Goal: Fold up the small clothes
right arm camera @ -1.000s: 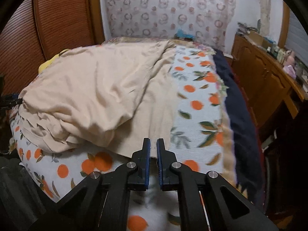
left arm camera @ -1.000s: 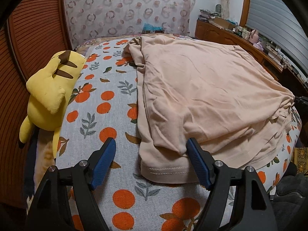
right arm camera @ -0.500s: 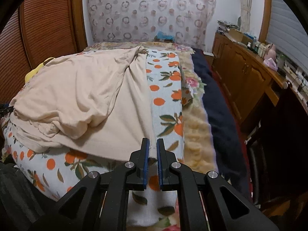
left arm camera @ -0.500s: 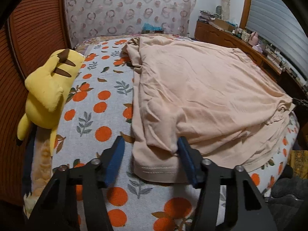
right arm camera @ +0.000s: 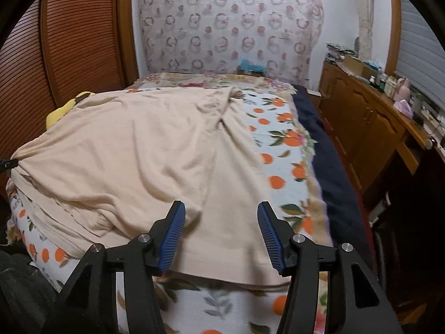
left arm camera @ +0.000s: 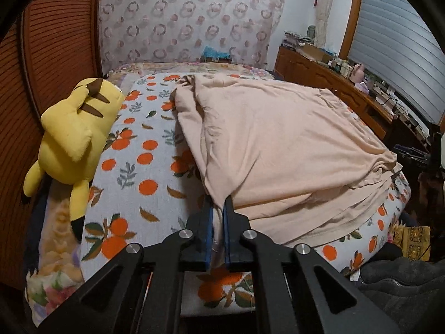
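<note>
A peach-beige garment (left arm camera: 278,144) lies spread over the orange-print bedspread (left arm camera: 139,167), partly doubled over itself. My left gripper (left arm camera: 218,203) is shut on the garment's near left corner, and the cloth rises in a taut peak from its blue pads. In the right wrist view the same garment (right arm camera: 125,150) covers the left and middle of the bed. My right gripper (right arm camera: 221,208) hovers over its near right hem with the jaws opening. The cloth lies flat under the gap, and neither pad presses on it.
A yellow plush toy (left arm camera: 75,130) lies along the bed's left edge by the brown slatted door (left arm camera: 55,55). A wooden dresser (right arm camera: 361,117) with small items stands on the right. A dark blue blanket (right arm camera: 328,172) runs along the bed's right side.
My left jaws closed on the garment's corner and lifted it a little. My right jaws went from shut on the hem to wide apart, and the hem now lies on the bed.
</note>
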### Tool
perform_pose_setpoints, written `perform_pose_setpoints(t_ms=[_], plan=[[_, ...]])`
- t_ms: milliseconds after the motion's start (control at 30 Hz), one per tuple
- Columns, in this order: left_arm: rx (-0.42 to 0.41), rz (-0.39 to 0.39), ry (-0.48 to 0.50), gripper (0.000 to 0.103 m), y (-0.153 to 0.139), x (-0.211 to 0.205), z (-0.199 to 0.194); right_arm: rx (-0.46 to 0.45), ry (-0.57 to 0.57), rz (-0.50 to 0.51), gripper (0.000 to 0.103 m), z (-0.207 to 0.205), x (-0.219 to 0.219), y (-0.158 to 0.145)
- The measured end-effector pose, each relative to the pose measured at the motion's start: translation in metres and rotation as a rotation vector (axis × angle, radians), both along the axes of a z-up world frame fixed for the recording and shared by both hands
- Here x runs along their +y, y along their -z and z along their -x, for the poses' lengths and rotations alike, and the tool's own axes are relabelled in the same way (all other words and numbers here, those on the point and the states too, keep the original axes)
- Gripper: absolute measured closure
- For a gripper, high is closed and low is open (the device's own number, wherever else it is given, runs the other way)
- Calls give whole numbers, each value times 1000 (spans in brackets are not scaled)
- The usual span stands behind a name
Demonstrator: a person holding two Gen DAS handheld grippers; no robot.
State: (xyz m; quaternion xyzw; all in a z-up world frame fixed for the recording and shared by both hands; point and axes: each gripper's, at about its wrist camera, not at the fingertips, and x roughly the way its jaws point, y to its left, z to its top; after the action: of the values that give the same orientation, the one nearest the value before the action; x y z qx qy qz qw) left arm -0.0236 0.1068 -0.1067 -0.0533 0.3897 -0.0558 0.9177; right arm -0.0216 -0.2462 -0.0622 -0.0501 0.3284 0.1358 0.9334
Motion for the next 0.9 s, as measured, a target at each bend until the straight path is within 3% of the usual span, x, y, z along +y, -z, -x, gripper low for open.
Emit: perform_pose_setpoints(t_ms=[200, 800, 900], plan=[[26, 13, -13, 96, 10, 2, -5, 5, -17, -23, 40, -6, 6, 2], [15, -7, -17, 96, 9, 0, -6, 65, -80, -75, 40, -16, 32, 14], [14, -6, -16, 96, 10, 0, -6, 79, -84, -84, 51, -19, 35, 17]])
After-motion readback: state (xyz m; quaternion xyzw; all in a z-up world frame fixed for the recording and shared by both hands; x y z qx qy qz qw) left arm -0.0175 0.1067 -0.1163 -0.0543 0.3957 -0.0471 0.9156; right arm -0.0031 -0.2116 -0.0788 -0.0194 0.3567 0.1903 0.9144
